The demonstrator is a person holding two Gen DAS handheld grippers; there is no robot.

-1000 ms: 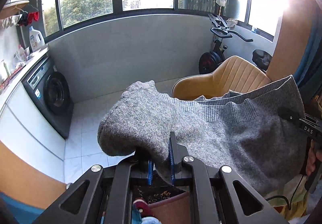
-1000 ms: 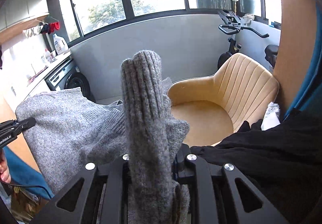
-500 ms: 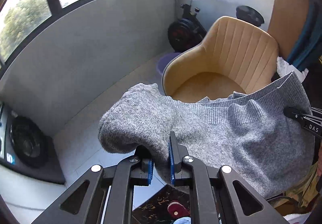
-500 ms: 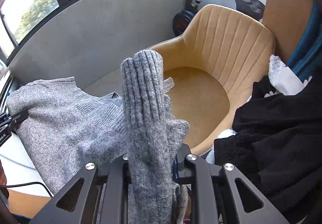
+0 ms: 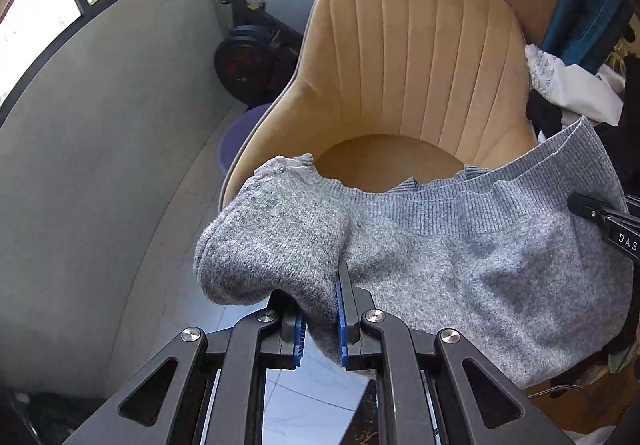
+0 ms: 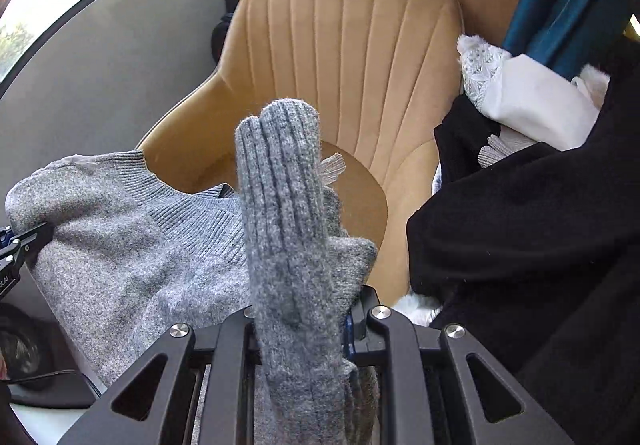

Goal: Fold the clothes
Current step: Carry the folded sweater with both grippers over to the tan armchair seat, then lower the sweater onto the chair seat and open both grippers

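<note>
Both grippers have swung down toward the tan chair (image 5: 404,85), carrying the grey sweater (image 5: 460,269) stretched between them; the left gripper (image 5: 320,325) and right gripper (image 6: 300,325) each clamp a bunch of knit. No fold looks finished yet. Lower sweater hangs out of sight; the dark pile (image 6: 532,245) beside is unreadable.

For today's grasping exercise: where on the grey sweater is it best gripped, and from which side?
Grip the grey sweater at its two upper corners beside the ribbed neckline, coming from below, as the left tongs and right tongs do. Held apart there, the knit hangs spread open, probably ready to lay onto the tan chair.
</note>
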